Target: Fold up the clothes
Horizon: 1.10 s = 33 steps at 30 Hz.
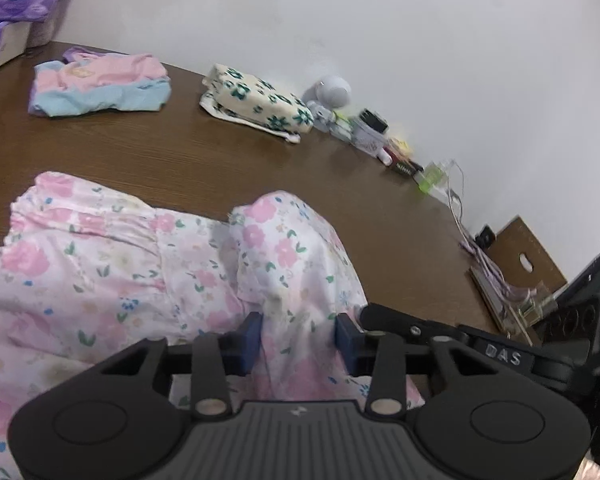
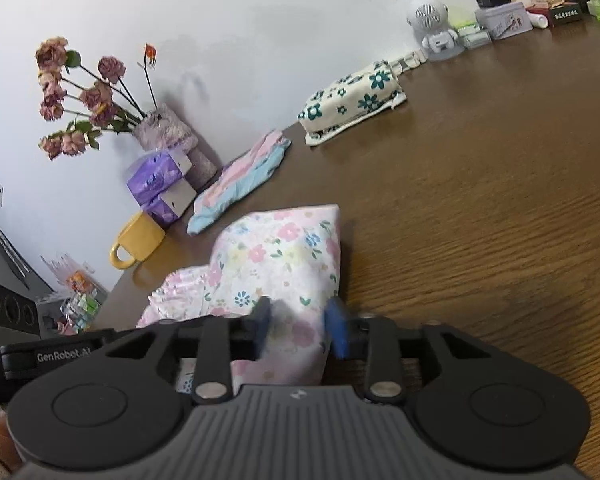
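Note:
A pink and white floral garment (image 1: 100, 272) lies spread on the brown wooden table (image 1: 340, 208). One fold of it rises between the blue pads of my left gripper (image 1: 299, 336), which is shut on that fold. In the right wrist view the same floral garment (image 2: 276, 248) shows a folded-over panel, its corner resting on the table (image 2: 480, 200). My right gripper (image 2: 299, 326) is shut on the near edge of that panel, and its fingertips look slightly blurred. The two grippers are close side by side; each one's black body shows at the edge of the other's view.
A folded pink and blue garment (image 1: 100, 84) and a folded cream one with green flowers (image 1: 256, 98) lie near the wall. A yellow mug (image 2: 136, 240), purple tissue packs (image 2: 156, 176), a vase of dried flowers (image 2: 168, 132), a white round gadget (image 2: 432, 20) and small boxes line the wall.

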Tool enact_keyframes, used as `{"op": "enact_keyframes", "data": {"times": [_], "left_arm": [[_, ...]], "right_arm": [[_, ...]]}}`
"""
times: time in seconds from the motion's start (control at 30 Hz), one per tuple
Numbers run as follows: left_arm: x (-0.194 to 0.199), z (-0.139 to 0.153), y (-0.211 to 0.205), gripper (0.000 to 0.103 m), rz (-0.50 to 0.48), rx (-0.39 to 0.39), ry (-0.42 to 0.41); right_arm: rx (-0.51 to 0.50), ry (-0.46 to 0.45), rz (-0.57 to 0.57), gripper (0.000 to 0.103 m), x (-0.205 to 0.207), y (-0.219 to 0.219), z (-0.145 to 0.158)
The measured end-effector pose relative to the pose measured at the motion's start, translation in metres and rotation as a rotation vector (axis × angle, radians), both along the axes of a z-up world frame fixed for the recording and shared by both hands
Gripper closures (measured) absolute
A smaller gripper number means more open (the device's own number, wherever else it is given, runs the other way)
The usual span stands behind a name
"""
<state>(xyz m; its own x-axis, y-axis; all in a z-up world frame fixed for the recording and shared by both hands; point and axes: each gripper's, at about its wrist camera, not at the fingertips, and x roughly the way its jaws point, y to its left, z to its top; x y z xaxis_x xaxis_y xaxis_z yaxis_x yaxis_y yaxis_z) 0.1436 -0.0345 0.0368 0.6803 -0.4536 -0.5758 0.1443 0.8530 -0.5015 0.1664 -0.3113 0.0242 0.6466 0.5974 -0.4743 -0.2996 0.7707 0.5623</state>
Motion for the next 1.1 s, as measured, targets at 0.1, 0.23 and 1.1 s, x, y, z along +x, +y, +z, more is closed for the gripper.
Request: {"op": "enact_keyframes", "data": {"times": [0.1,0.23,1.1], "left_arm": [[0.007,0.004,0.003,0.031,0.038,0.007,-0.016],[0.021,0.002,0.0,0.042,0.026,0.01,0.0],[0.076,-0.003,0.008,0.07,0.079,-0.053,0.042]], "right_arm": [[-0.006,-0.005,-0.014,0.065,0.009,0.003,0.004],[-0.032,0.008,-0.004,0.066,0.017,0.013,0.002],[-0.025,0.062,-0.033,0.078,0.066,0.022,0.004]]}}
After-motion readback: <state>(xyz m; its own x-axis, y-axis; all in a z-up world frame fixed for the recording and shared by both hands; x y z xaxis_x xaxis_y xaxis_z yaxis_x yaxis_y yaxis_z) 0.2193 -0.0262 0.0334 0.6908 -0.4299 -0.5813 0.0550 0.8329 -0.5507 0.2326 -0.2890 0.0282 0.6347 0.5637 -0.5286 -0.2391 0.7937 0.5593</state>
